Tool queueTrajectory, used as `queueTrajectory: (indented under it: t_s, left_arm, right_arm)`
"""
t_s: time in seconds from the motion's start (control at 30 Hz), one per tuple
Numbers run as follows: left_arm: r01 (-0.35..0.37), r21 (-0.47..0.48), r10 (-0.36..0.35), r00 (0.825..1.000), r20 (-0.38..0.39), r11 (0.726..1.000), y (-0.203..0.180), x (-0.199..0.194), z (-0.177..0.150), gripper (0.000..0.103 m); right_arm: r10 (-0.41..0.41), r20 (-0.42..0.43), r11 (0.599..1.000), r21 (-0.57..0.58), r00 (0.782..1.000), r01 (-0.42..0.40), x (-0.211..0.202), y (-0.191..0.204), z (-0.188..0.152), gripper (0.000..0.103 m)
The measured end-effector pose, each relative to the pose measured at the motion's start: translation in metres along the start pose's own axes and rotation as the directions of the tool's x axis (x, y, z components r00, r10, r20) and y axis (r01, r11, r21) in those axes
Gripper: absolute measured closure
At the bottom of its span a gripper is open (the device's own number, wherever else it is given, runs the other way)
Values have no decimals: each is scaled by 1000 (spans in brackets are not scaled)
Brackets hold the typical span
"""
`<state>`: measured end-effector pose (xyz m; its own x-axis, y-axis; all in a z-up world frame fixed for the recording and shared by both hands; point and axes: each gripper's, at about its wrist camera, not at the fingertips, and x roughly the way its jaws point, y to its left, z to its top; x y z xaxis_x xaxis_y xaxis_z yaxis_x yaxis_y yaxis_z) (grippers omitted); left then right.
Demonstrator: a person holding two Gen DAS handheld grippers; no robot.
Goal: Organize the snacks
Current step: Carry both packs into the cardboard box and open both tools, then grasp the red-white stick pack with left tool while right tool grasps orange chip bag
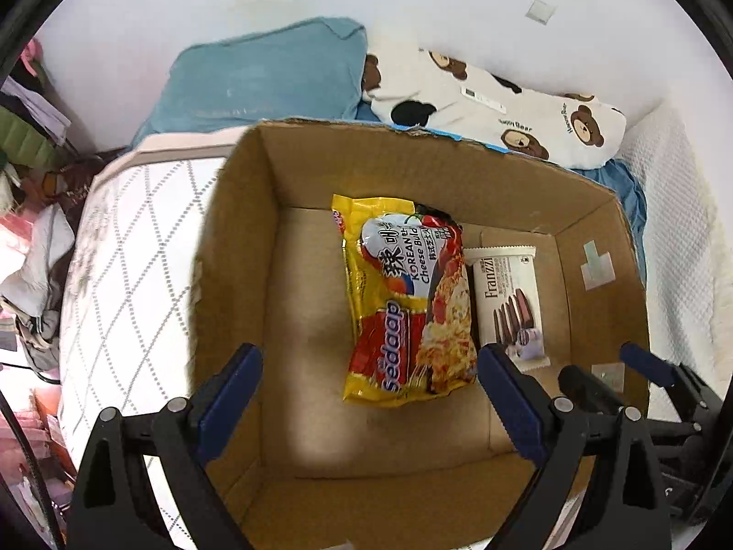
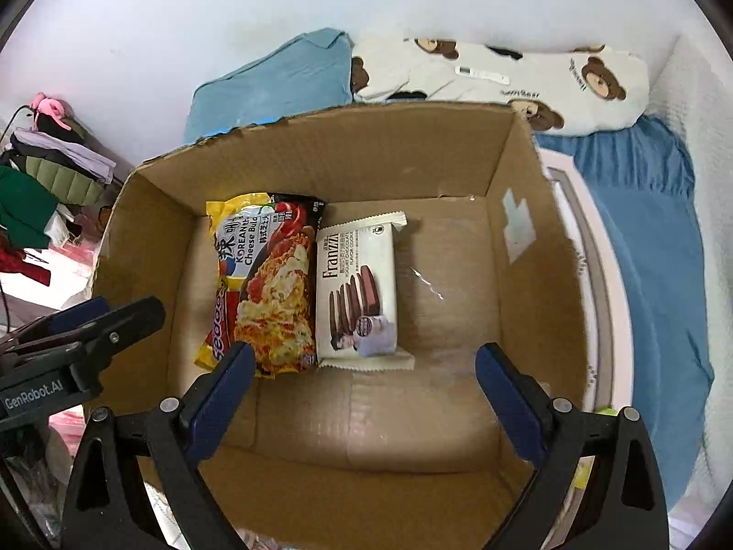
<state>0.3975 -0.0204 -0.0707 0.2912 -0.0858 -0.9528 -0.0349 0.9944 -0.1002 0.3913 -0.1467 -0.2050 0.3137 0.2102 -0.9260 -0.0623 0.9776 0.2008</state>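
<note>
Left wrist view: the left hand-held gripper [image 1: 369,389] hangs over an open cardboard box [image 1: 238,247], its blue-padded jaws spread wide with nothing between them. On the box floor lies a yellow-and-red Sedaap noodle packet [image 1: 403,302], flat, and touching its right edge a white Franzzi cookie pack [image 1: 508,293]. The right hand-held gripper [image 1: 641,371] shows at the lower right edge, over the box's right wall. Behind the box lie a blue pillow [image 1: 270,78] and a bear-print pillow [image 1: 499,101].

Right wrist view: the right hand-held gripper [image 2: 364,376] also hovers above the box [image 2: 517,211], jaws wide apart and empty. The noodle packet [image 2: 270,284] and cookie pack [image 2: 362,293] sit side by side, touching, left of the floor's middle. The left hand-held gripper [image 2: 105,316] reaches in from the left edge near the box's left wall; I cannot tell its jaw state in this view. A blue sheet [image 2: 650,238] covers the bed to the right.
</note>
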Motion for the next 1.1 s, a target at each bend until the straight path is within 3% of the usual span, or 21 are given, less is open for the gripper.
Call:
queueTrajectory:
  t_s: [0.3, 0.73, 0.9, 1.1]
  left_arm:
    - [-16, 18, 14, 989, 149, 1000, -7, -57, -37, 7]
    - [-19, 15, 13, 954, 298, 1000, -11, -117, -111, 7]
    - [1, -19, 4, 959, 283, 1000, 1, -125, -137, 7]
    - [-68, -66, 77, 986, 147, 996, 34, -88, -182, 7]
  right_arm:
    - [-22, 119, 999, -28, 993, 26, -54, 9, -34, 4]
    - [-31, 296, 998, -46, 955, 47, -139, 20, -108, 4]
    - [19, 266, 1000, -9, 964, -17, -148, 17, -136, 4]
    - [52, 141, 995, 75, 989, -63, -115, 2, -175, 4]
